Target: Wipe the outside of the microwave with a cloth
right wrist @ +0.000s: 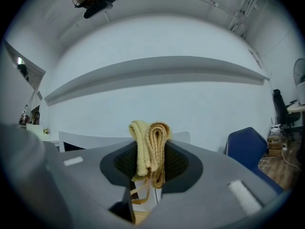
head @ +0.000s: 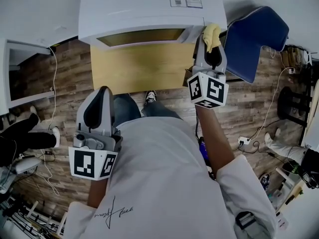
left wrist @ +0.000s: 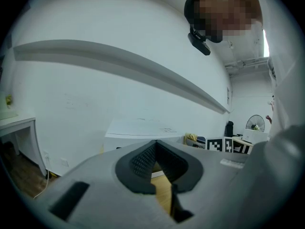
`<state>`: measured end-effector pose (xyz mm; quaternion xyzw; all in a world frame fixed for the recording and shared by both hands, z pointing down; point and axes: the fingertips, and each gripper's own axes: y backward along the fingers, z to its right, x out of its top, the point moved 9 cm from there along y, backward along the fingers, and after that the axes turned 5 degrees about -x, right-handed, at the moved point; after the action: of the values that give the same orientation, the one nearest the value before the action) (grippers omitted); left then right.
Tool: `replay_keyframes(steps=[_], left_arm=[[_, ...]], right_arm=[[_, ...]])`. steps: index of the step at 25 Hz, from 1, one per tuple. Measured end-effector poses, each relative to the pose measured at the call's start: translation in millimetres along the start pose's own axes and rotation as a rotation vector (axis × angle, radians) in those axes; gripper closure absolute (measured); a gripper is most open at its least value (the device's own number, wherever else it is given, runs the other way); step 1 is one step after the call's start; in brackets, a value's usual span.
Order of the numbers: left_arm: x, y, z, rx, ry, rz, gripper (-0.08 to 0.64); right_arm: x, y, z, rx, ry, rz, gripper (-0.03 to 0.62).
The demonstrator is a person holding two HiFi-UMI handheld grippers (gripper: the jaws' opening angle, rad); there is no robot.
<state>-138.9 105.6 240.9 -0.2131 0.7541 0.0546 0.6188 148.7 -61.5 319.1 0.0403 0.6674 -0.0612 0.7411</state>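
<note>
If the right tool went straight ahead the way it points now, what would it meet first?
Probably the white box-shaped microwave: the right tool, shut on a folded yellow cloth, points at its right front corner, so the cloth would touch first. The gap between them is unclear.

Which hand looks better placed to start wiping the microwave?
Right. The right gripper is shut on the yellow cloth, close by the microwave at its front right corner. The left gripper is shut, empty and farther back.
</note>
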Motion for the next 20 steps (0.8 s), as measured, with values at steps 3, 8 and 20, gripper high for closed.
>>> replay_keyframes(steps=[3,8,20], left_arm=[[-2.7,3.8,-2.8,0.009,0.006,-0.003,0.566],[-3.3,6.9,-1.7,0.012,0.01,0.003,0.566],[-5.8,14.0,1.1,0.024,0.011,0.001,0.566]], right_arm=[[-1.1,0.7,-7.7,0.013,0.003,-0.001,0.476],[-0.6,1.0,-12.1,0.002,0.008,-0.002,0.476],[0.5,5.7,-22.3,0.043,0.012,-0.009,0.477]])
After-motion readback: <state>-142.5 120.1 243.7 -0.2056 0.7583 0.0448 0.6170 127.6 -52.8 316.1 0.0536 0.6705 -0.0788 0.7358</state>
